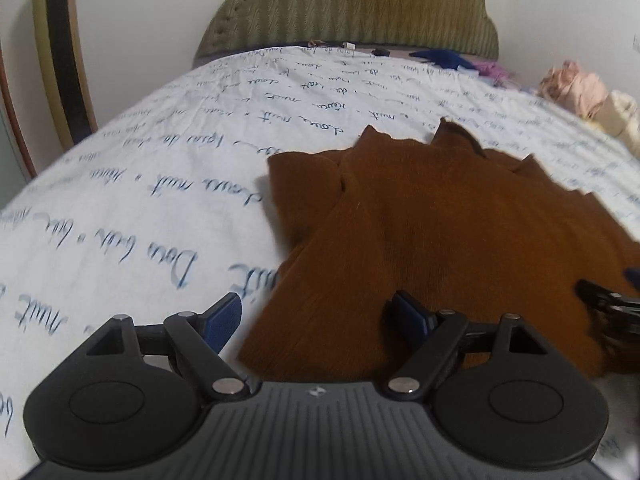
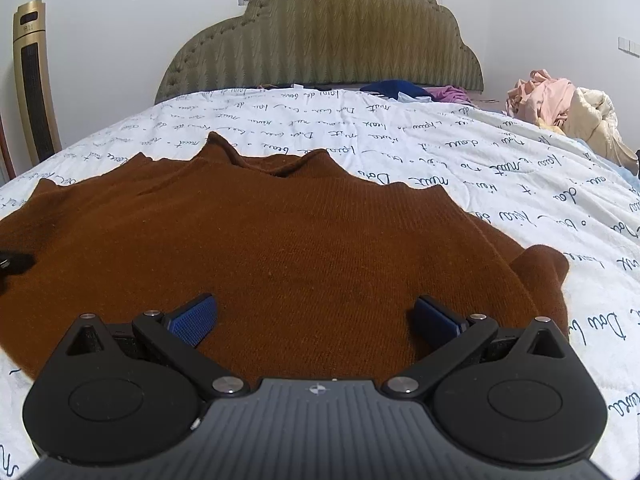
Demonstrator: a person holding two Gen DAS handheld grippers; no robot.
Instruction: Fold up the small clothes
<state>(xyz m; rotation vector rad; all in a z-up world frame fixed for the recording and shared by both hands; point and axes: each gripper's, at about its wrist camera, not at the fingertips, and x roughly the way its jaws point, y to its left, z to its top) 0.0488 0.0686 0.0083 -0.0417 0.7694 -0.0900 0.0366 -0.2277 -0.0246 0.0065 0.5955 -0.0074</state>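
A brown knit sweater (image 1: 440, 232) (image 2: 260, 248) lies spread flat on the bed, its neck pointing toward the headboard. My left gripper (image 1: 316, 316) is open over the sweater's near left hem corner, one blue pad over the sheet and the other over the knit. My right gripper (image 2: 314, 318) is open too, low over the right part of the hem, with knit between the pads but no pinch. A folded sleeve (image 2: 540, 276) lies at the sweater's right side. The right gripper's tip (image 1: 604, 300) shows at the left wrist view's right edge.
The bed is covered by a white sheet (image 1: 160, 184) (image 2: 480, 160) printed with blue script. An olive padded headboard (image 2: 320, 40) stands at the far end. Piled pink and cream clothes (image 2: 568, 108) and blue and purple garments (image 2: 404, 89) lie at the far right. A gold tower appliance (image 2: 34, 80) stands left.
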